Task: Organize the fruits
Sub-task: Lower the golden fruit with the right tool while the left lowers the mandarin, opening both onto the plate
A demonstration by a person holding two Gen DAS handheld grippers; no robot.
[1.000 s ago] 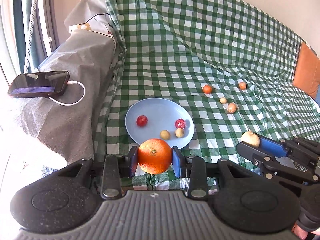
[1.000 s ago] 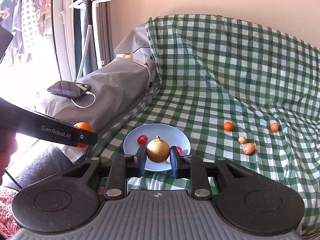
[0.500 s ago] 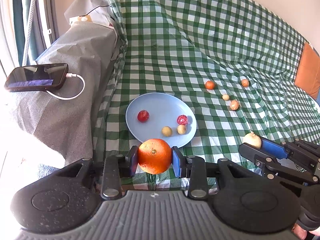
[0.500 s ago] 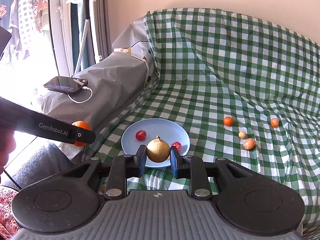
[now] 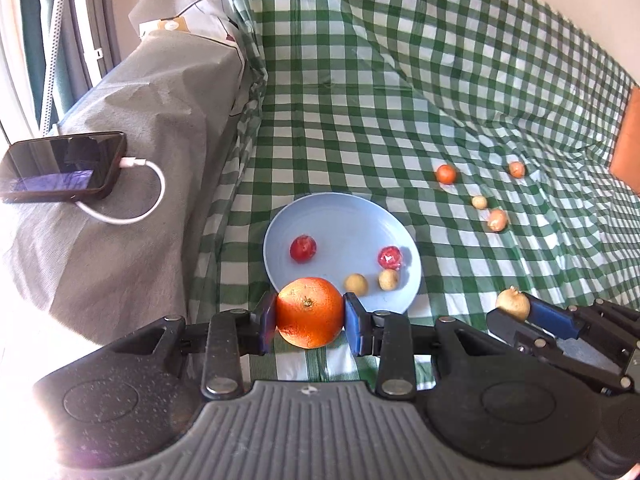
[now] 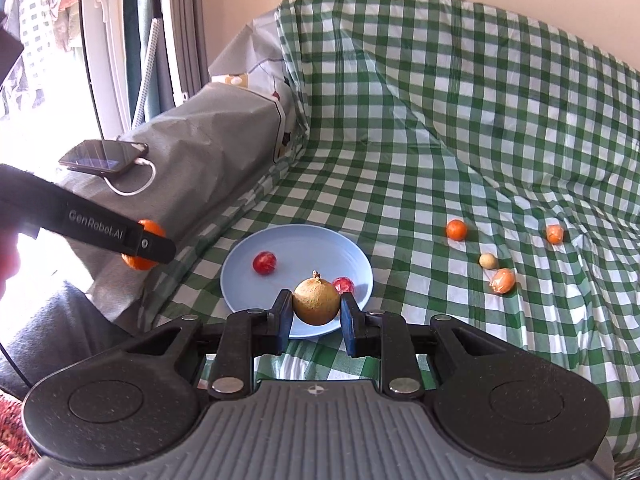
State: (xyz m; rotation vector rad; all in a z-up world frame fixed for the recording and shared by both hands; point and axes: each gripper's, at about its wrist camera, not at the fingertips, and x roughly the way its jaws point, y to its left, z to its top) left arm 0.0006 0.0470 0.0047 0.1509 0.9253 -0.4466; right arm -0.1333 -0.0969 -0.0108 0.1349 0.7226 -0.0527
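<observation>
My left gripper [image 5: 310, 322] is shut on a large orange [image 5: 309, 312], held just above the near rim of a light blue plate [image 5: 344, 216]. My right gripper [image 6: 316, 314] is shut on a round tan-brown fruit [image 6: 316, 301] over the plate's [image 6: 296, 240] near edge; the same fruit [image 5: 513, 305] shows at the right of the left wrist view. On the plate lie two red fruits [image 5: 303, 248] [image 5: 389, 257] and two small yellowish ones [image 5: 356, 284] [image 5: 388, 279]. Several small orange and beige fruits [image 5: 445, 173] [image 5: 497, 220] lie loose on the checked cloth to the right.
A green and white checked cloth [image 5: 360, 100] covers the sofa seat and back. On the grey-covered armrest [image 5: 132, 160] at the left lies a black phone [image 5: 60, 166] with a white cable. An orange cushion [image 5: 626, 140] sits at the far right.
Both grippers have moved forward and down toward the plate with their fruits still held; the plate and loose fruits look larger and nearer.
</observation>
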